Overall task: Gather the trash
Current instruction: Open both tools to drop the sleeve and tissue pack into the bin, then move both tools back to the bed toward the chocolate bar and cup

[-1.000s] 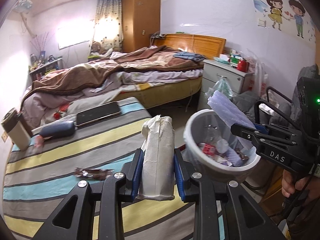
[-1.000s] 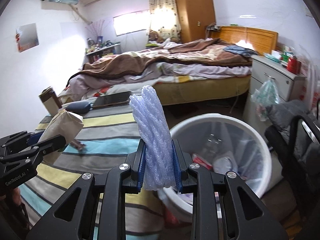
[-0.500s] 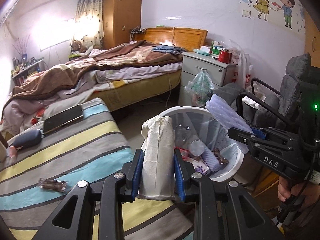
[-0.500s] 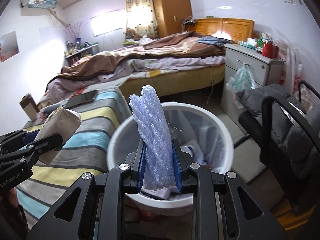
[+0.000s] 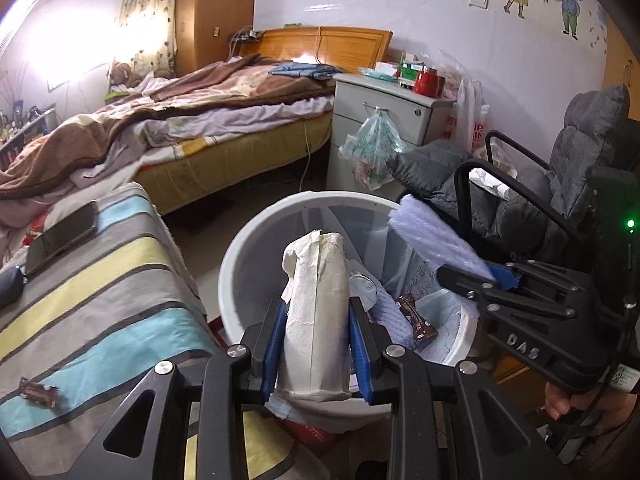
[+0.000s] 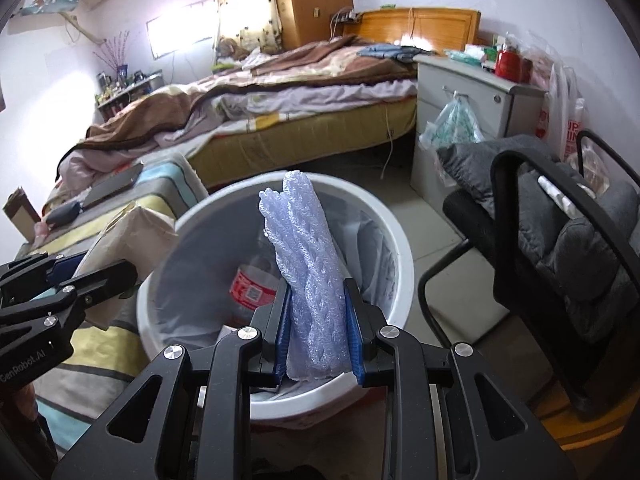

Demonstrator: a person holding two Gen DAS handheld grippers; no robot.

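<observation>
1. The left hand-held gripper (image 5: 316, 354) has its blue pads closed against a crumpled cream paper bag (image 5: 316, 312), held upright; its jaws have just eased slightly apart with the bag between them.
2. The right hand-held gripper (image 6: 318, 334) clamps a roll of pale blue bubble wrap (image 6: 308, 276), also upright.
3. Both pieces hang over the white trash bin (image 6: 400, 248), which holds a plastic bottle (image 6: 252, 288) and wrappers.
4. At nine o'clock of the bin lies a striped bed (image 5: 100, 280) with a brown wrapper (image 5: 38, 392).
</observation>
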